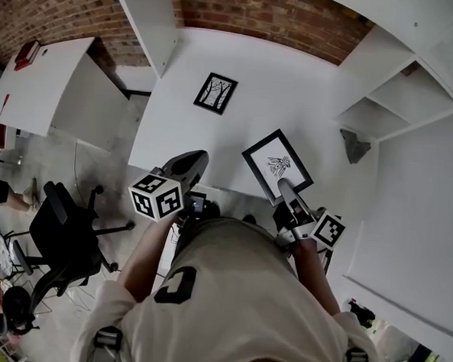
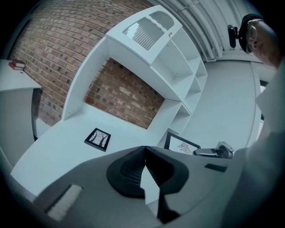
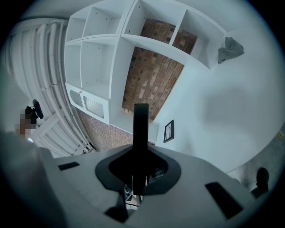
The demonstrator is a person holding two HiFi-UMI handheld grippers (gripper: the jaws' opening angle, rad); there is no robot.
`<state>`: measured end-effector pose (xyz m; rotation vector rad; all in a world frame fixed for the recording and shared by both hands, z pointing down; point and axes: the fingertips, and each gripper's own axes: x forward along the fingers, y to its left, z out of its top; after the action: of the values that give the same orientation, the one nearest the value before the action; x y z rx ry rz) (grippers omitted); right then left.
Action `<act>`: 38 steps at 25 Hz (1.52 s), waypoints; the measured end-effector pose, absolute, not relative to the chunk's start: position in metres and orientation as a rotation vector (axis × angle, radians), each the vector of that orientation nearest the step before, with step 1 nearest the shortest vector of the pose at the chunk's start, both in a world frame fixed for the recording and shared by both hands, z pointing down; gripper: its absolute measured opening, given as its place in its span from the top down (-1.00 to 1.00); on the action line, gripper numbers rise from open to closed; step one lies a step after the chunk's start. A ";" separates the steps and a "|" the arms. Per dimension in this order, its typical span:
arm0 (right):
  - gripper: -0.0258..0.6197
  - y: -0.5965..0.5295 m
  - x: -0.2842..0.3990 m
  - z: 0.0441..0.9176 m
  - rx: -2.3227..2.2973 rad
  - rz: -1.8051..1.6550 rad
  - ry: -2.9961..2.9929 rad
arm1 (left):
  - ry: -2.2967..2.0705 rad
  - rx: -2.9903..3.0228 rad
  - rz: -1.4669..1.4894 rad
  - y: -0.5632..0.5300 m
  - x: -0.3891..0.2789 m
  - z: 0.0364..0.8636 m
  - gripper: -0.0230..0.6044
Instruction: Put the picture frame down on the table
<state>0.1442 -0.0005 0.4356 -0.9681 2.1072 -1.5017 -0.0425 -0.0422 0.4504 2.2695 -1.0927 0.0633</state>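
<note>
A black picture frame with a bird-like drawing [image 1: 277,166] is at the near edge of the white table [image 1: 293,89], and my right gripper [image 1: 287,191] is shut on its near corner. In the right gripper view that frame [image 3: 140,129] stands edge-on between the jaws of the right gripper [image 3: 140,153]. Whether it touches the table I cannot tell. A second black frame with a tree picture [image 1: 215,92] lies flat farther back on the table. My left gripper [image 1: 187,166] hovers at the table's near edge, shut and empty; its closed fingertips [image 2: 145,150] point toward the tree frame [image 2: 98,139].
White shelving stands to the right of the table, with a grey cloth [image 1: 354,145] on one shelf. A brick wall [image 1: 252,6] runs behind. Left of the table are another white desk [image 1: 41,81] and a black office chair [image 1: 62,235] on the floor.
</note>
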 end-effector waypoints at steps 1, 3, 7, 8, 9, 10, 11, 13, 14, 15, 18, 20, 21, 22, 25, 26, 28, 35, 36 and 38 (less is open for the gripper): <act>0.84 0.000 0.143 0.435 -0.973 -1.498 2.108 | -1.094 2.269 0.063 -0.042 -0.045 0.450 0.91; 0.84 0.002 0.139 0.435 -0.984 -1.490 2.107 | -1.088 2.274 0.057 -0.040 -0.049 0.448 0.91; 0.84 0.002 0.131 0.431 -0.998 -1.456 2.101 | -1.069 2.297 0.060 -0.036 -0.056 0.445 0.91; 0.84 0.001 0.129 0.430 -1.002 -1.445 2.095 | -1.064 2.300 0.062 -0.034 -0.057 0.445 0.91; 0.84 0.001 0.128 0.429 -1.006 -1.434 2.090 | -1.058 2.301 0.064 -0.033 -0.059 0.446 0.91; 0.84 0.000 0.127 0.427 -1.008 -1.421 2.088 | -1.053 2.301 0.065 -0.033 -0.061 0.447 0.91; 0.84 0.000 0.125 0.426 -1.011 -1.410 2.089 | -1.049 2.301 0.066 -0.032 -0.063 0.448 0.91; 0.84 -0.001 0.121 0.423 -1.015 -1.391 2.095 | -1.041 2.303 0.071 -0.032 -0.065 0.449 0.91; 0.84 -0.001 0.120 0.421 -1.018 -1.378 2.102 | -1.035 2.305 0.074 -0.033 -0.065 0.449 0.91; 0.84 -0.001 0.119 0.419 -1.024 -1.364 2.108 | -1.029 2.308 0.076 -0.033 -0.065 0.449 0.91; 0.84 -0.003 0.117 0.415 -1.044 -1.335 2.107 | -1.013 2.315 0.076 -0.033 -0.068 0.448 0.91; 0.84 -0.003 0.115 0.414 -1.052 -1.327 2.101 | -1.009 2.315 0.071 -0.033 -0.071 0.449 0.91; 0.84 -0.003 0.115 0.415 -1.057 -1.325 2.098 | -1.007 2.315 0.068 -0.033 -0.073 0.449 0.91; 0.84 -0.003 0.114 0.416 -1.063 -1.324 2.094 | -1.002 2.317 0.067 -0.033 -0.074 0.449 0.91; 0.84 -0.004 0.110 0.415 -1.083 -1.307 2.090 | -0.983 2.339 0.075 -0.030 -0.076 0.449 0.92; 0.84 -0.005 0.108 0.413 -1.089 -1.294 2.093 | -0.978 2.347 0.080 -0.029 -0.077 0.448 0.91; 0.84 -0.007 0.106 0.408 -1.095 -1.269 2.095 | -0.970 2.354 0.086 -0.026 -0.079 0.448 0.91; 0.84 -0.008 0.105 0.406 -1.113 -1.264 2.073 | -0.964 2.324 0.097 -0.023 -0.086 0.457 0.92; 0.84 -0.008 0.105 0.406 -1.112 -1.262 2.068 | -0.962 2.323 0.099 -0.022 -0.086 0.458 0.91; 0.84 -0.009 0.106 0.403 -1.106 -1.259 2.052 | -0.960 2.328 0.104 -0.022 -0.086 0.457 0.91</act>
<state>0.1058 -0.0089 0.4031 -1.1064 2.0519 -1.2592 -0.0862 -0.0216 0.4572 2.3282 -0.9598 0.1041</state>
